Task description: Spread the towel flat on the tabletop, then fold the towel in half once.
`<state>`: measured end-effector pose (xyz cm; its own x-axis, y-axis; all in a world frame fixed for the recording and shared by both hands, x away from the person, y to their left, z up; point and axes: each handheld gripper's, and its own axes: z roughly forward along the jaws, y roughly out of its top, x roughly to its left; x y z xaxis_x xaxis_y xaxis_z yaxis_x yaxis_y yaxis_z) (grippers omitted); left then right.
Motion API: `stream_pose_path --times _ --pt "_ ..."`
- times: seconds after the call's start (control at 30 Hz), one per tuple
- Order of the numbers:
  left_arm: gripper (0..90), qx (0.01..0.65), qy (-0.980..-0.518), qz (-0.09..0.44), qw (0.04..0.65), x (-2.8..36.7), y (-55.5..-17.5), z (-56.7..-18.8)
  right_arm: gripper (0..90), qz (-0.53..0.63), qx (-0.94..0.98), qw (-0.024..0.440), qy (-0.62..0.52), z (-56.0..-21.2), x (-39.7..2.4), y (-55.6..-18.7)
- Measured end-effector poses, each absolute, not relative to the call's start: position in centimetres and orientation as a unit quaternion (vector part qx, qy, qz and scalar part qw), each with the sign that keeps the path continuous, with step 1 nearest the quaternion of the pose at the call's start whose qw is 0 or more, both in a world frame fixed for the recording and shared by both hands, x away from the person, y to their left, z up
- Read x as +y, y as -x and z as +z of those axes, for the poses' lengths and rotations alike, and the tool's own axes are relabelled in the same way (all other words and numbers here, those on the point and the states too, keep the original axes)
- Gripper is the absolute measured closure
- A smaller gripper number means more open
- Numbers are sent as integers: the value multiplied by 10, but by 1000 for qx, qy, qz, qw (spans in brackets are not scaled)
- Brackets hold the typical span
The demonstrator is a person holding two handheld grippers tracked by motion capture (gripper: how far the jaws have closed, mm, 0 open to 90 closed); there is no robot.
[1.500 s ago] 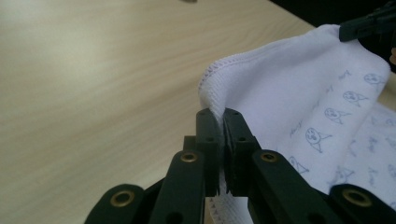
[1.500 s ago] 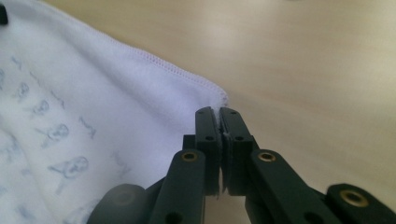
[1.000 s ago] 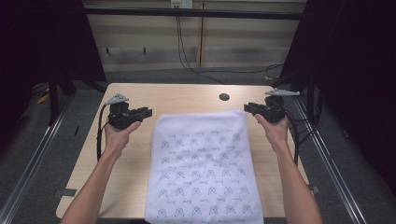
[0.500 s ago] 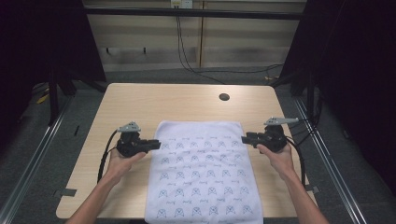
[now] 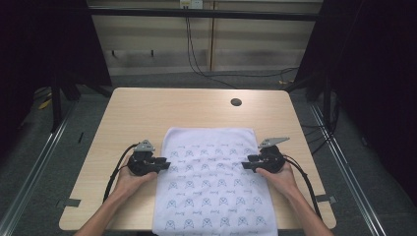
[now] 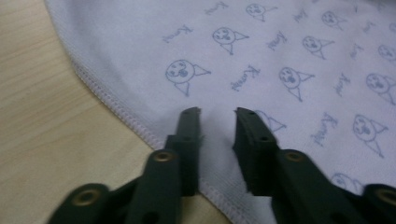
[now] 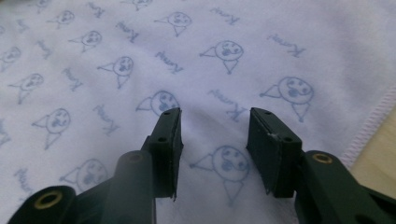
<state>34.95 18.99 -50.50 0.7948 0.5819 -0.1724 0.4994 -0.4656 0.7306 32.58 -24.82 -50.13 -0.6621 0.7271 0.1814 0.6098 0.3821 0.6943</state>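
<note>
Nearest, both hands bring the left tool [image 5: 163, 164] and right tool [image 5: 246, 164], jaws spread and pinching nothing, over opposite side hems of the white cloth printed with small blue faces [image 5: 211, 184], which lies flat on the light wooden tabletop [image 5: 147, 110], overhanging its near edge.

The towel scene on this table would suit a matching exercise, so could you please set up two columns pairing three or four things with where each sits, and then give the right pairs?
Things:
1. left claw
2. right claw
3. round hole
4. towel

Places:
A. far right part of the table
B. open over the towel's right edge
C. spread flat, near end hanging past the table's near edge
D. open over the towel's left edge

Pairs: 1-D, 2-B, 3-A, 4-C
</note>
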Motion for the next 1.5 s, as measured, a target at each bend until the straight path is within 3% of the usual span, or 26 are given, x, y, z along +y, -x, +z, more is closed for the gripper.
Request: stream_pose_path --times 0.07,0.13,0.27,0.47,0.8,0.97,1.03,1.07,1.2,1.33,1.5 --pt "856 317 -854 58 408 190 -348 -506 553 377 830 85 -403 -501 -249 -323" --pt "877 318 -856 63 402 188 -345 -505 575 367 832 102 -403 -501 -248 -319" --pt "881 317 -856 60 404 187 -340 -505 691 357 831 123 -408 -501 -249 -313" --pt "881 309 -857 44 410 185 -335 -506 813 359 823 102 -429 -500 -263 -305" --pt "877 286 -868 14 405 182 -307 -503 878 363 827 69 -423 -498 -275 -268" --pt "865 270 -879 -13 394 182 -282 -499 875 353 837 59 -414 -495 -271 -245" --pt "819 263 -882 -21 391 185 -271 -497 864 354 843 53 -402 -495 -269 -234" --pt "777 262 -883 -20 388 187 -266 -496 851 353 846 53 -396 -494 -268 -228" --pt "753 267 -880 -17 391 194 -266 -494 739 360 848 50 -386 -492 -269 -214" --pt "743 302 -855 6 422 199 -292 -485 682 397 819 83 -407 -483 -281 -236" --pt "673 324 -837 58 438 197 -333 -481 618 391 797 125 -444 -483 -296 -295"
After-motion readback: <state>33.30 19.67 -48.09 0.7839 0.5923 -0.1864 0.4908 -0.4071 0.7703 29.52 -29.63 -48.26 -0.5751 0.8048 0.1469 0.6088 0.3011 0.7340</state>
